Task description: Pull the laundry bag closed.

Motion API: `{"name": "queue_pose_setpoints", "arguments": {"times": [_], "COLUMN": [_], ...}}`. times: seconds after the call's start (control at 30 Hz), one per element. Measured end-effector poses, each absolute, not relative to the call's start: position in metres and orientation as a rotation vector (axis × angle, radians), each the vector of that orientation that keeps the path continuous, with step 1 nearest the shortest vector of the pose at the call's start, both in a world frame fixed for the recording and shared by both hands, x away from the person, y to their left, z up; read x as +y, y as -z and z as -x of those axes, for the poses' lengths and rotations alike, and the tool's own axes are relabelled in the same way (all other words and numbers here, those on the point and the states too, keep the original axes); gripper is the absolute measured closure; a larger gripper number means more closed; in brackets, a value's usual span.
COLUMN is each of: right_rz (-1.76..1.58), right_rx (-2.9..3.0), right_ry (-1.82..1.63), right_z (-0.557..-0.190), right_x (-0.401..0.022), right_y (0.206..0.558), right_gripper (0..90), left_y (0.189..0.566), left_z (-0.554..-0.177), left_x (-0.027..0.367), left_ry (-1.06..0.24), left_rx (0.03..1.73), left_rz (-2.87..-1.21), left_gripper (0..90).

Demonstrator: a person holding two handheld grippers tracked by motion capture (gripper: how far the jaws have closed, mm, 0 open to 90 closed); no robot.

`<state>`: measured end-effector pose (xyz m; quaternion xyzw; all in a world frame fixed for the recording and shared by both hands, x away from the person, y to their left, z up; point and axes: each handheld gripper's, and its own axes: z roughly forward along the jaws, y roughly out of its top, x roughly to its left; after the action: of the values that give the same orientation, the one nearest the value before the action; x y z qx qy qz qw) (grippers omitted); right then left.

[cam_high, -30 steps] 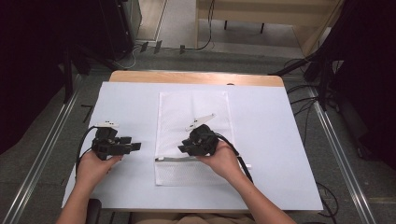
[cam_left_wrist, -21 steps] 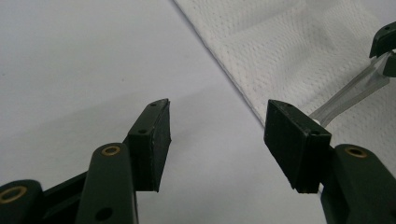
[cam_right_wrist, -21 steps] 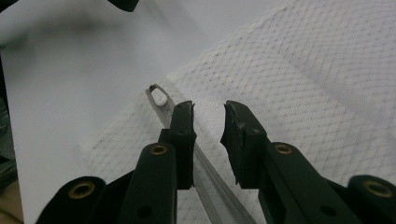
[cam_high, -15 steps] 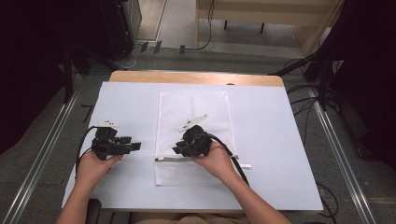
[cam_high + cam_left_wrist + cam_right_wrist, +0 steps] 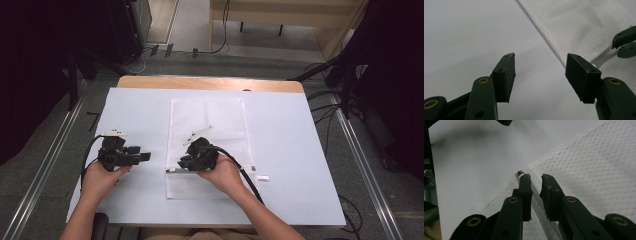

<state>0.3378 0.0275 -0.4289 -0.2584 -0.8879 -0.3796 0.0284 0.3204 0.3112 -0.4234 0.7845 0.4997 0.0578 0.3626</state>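
Observation:
A white mesh bag (image 5: pixel 207 120) lies flat in the middle of the white table cover, its zipper strip (image 5: pixel 171 171) running across near the front end. My right gripper (image 5: pixel 183 163) sits low over the bag's front left corner. In the right gripper view the zipper strip (image 5: pixel 539 208) passes between the jaws of my right gripper (image 5: pixel 536 182), which have just been closing; a narrow gap remains, and the dark zipper pull (image 5: pixel 519 172) lies just beyond the tips. My left gripper (image 5: pixel 145 156) rests open on the cover left of the bag, nothing between its jaws (image 5: pixel 540 67).
The table's bare wooden edge (image 5: pixel 210 83) runs along the back. Metal rails (image 5: pixel 47 165) flank both sides, with cables on the floor beyond. A small white tab (image 5: pixel 263 177) lies at the zipper's right end. Each gripper's black cable trails toward the person.
My right hand has slid left along the zipper toward the bag's left edge, and its jaws have narrowed. The left hand has stayed put.

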Motion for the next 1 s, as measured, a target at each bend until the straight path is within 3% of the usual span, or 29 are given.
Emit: {"name": "queue_pose_setpoints", "arguments": {"times": [0.5, 0.6, 1.0], "right_rz": [0.782, 0.787, 0.795], "right_rx": [-2.706, -2.692, -2.686], "right_ry": [1.13, 1.121, 1.074], "right_z": [-0.336, -0.337, -0.34], "right_x": [0.045, 0.048, 0.056], "right_y": [0.441, 0.445, 0.456], "right_gripper": [81.3, 76.1, 75.4], "left_y": [0.423, 0.423, 0.423], "left_z": [-0.32, -0.32, -0.32], "left_x": [0.312, 0.312, 0.312], "left_ry": [-0.15, -0.149, -0.151], "left_rx": [1.287, 1.288, 1.288], "left_rz": [-2.013, -2.011, -2.01], "left_gripper": [41.6, 41.6, 41.6]}}
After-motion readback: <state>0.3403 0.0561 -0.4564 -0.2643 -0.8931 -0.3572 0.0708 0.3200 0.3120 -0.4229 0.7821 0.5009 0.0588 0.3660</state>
